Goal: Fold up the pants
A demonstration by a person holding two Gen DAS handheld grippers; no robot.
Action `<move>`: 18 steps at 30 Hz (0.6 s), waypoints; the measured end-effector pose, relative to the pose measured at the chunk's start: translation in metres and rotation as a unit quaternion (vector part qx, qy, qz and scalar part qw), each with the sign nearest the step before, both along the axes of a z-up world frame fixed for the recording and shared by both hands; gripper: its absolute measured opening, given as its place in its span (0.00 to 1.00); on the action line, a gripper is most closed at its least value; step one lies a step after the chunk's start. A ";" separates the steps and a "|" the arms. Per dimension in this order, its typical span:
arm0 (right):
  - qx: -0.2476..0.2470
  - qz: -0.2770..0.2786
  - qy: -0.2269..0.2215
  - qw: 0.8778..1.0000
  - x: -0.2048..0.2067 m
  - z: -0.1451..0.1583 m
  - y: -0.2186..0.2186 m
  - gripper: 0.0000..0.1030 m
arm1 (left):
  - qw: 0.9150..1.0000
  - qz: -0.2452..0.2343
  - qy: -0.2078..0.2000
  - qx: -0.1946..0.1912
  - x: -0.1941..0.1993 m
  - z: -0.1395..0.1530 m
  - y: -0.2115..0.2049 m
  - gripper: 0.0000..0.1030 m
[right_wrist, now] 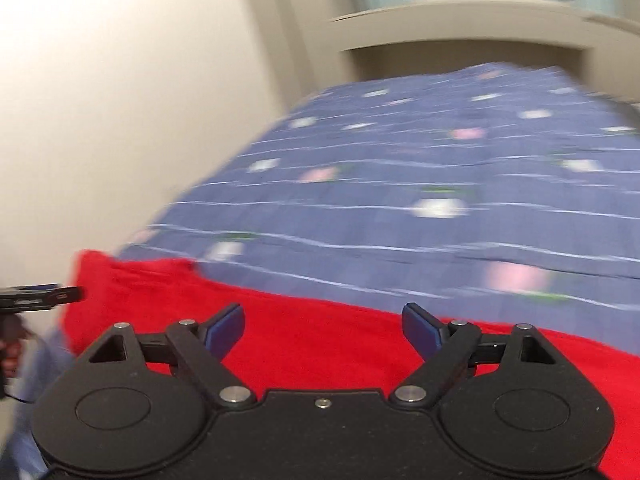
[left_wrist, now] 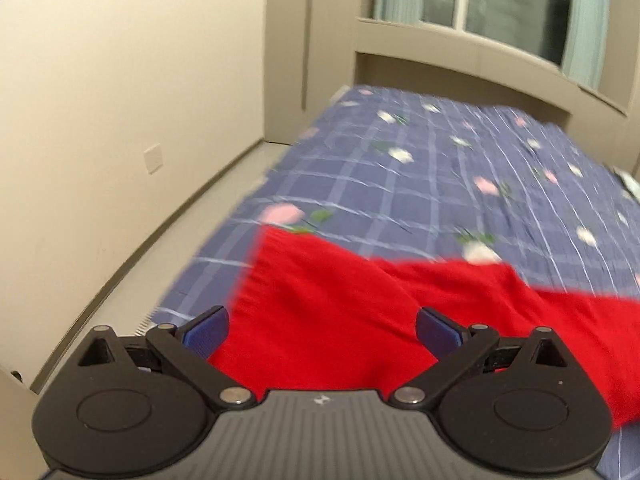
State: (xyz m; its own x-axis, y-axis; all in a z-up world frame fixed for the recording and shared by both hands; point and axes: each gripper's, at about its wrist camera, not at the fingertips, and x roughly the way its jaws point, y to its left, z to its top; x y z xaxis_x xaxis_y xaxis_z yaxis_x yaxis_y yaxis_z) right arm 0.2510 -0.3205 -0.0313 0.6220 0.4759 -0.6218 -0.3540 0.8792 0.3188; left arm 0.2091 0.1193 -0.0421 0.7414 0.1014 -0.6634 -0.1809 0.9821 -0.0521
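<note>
Red pants [left_wrist: 340, 304] lie across the near end of a bed with a blue plaid flowered cover [left_wrist: 440, 168]. In the left wrist view my left gripper [left_wrist: 322, 330] is open above the red cloth and holds nothing. In the right wrist view the pants [right_wrist: 304, 344] stretch from left to right under my right gripper [right_wrist: 323, 328], which is open and empty. The left gripper [right_wrist: 48, 296] shows at the far left edge of that view, beside the cloth's left end. Both views are motion-blurred.
A beige wall [left_wrist: 100, 120] runs along the bed's left side with a strip of floor [left_wrist: 168, 240] between. A window with curtains [left_wrist: 500, 4] and a ledge stand beyond the bed's far end.
</note>
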 end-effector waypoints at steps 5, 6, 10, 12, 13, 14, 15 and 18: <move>0.065 0.072 0.051 0.994 0.065 -0.020 0.096 0.69 | 0.999 0.012 0.001 -0.050 0.023 -0.004 0.059 0.99; 0.072 0.078 0.063 0.992 0.074 -0.023 0.110 0.66 | 0.998 0.006 0.004 -0.070 0.029 -0.006 0.069 0.99; 0.092 0.089 0.118 0.985 0.111 -0.042 0.153 0.54 | 0.987 -0.022 0.026 -0.160 0.054 -0.025 0.103 0.96; 0.086 0.100 0.144 0.981 0.122 -0.051 0.168 0.45 | 0.981 -0.034 0.042 -0.186 0.061 -0.037 0.105 0.88; 0.079 0.103 0.153 0.980 0.123 -0.056 0.175 0.41 | 0.979 -0.042 0.050 -0.194 0.063 -0.041 0.105 0.74; 0.072 0.104 0.160 0.979 0.124 -0.058 0.180 0.33 | 0.977 -0.051 0.053 -0.200 0.065 -0.045 0.104 0.64; 0.066 0.104 0.161 0.979 0.124 -0.059 0.182 0.22 | 0.976 -0.058 0.054 -0.203 0.064 -0.047 0.103 0.47; 0.061 0.097 0.146 0.983 0.120 -0.056 0.182 0.10 | 0.982 -0.053 0.039 -0.179 0.055 -0.041 0.099 0.20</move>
